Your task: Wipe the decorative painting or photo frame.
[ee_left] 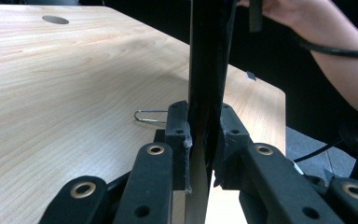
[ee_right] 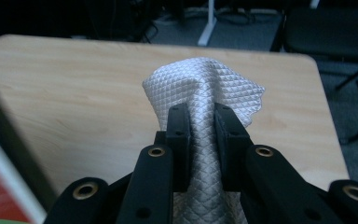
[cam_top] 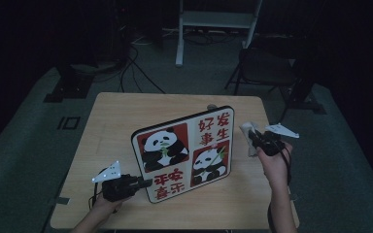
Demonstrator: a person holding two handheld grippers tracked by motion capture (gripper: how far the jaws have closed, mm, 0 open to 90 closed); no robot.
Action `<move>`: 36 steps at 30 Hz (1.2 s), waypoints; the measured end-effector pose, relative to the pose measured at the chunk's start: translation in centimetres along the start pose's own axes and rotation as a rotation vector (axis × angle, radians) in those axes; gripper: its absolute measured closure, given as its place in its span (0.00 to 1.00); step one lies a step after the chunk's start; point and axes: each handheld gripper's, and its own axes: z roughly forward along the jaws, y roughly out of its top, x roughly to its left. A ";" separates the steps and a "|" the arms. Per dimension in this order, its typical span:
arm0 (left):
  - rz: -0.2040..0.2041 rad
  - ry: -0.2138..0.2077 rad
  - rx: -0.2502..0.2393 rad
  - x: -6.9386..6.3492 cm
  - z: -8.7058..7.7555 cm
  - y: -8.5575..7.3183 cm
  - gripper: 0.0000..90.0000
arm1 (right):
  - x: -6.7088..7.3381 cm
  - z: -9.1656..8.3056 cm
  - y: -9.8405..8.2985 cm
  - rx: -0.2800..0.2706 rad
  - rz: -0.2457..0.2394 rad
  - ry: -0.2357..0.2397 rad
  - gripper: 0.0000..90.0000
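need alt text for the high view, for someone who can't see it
A person tilts a panda picture board up on a wooden table, the left hand-held gripper clamped on its lower left edge. The right hand-held gripper holds a pale cloth beside the board's right edge. The room around is dark.

A dim room with grey floor [cam_top: 24, 126], trailing cables [cam_top: 136, 68], a white frame [cam_top: 213, 22] and a dark chair [cam_top: 267, 68]

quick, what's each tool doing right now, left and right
Left tool: closed on the edge of the panda board, holding it upright.
Right tool: closed on the white cloth.
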 end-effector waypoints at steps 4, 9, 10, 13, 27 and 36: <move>-0.001 0.000 0.001 0.0 0.0 0.0 0.88 | 0.8 -1.6 1.5 -0.053 -0.019 0.009 0.87; -0.001 0.000 0.006 0.0 0.0 0.0 0.88 | 2.0 -3.1 2.8 -0.109 -0.035 0.034 0.87; 0.000 0.001 0.005 0.0 0.0 0.1 0.88 | 2.2 -3.4 3.1 -0.124 -0.033 0.042 0.87; -0.001 0.002 0.006 -0.1 0.0 0.1 0.88 | 2.9 -4.1 3.8 -0.156 -0.045 0.049 0.87; -0.001 0.006 0.011 -0.2 0.0 0.1 0.88 | 6.1 -6.4 6.8 -0.287 -0.084 0.137 0.87; 0.001 0.007 0.015 -0.3 0.0 0.1 0.88 | 8.3 -6.5 7.8 -0.316 -0.122 0.199 0.87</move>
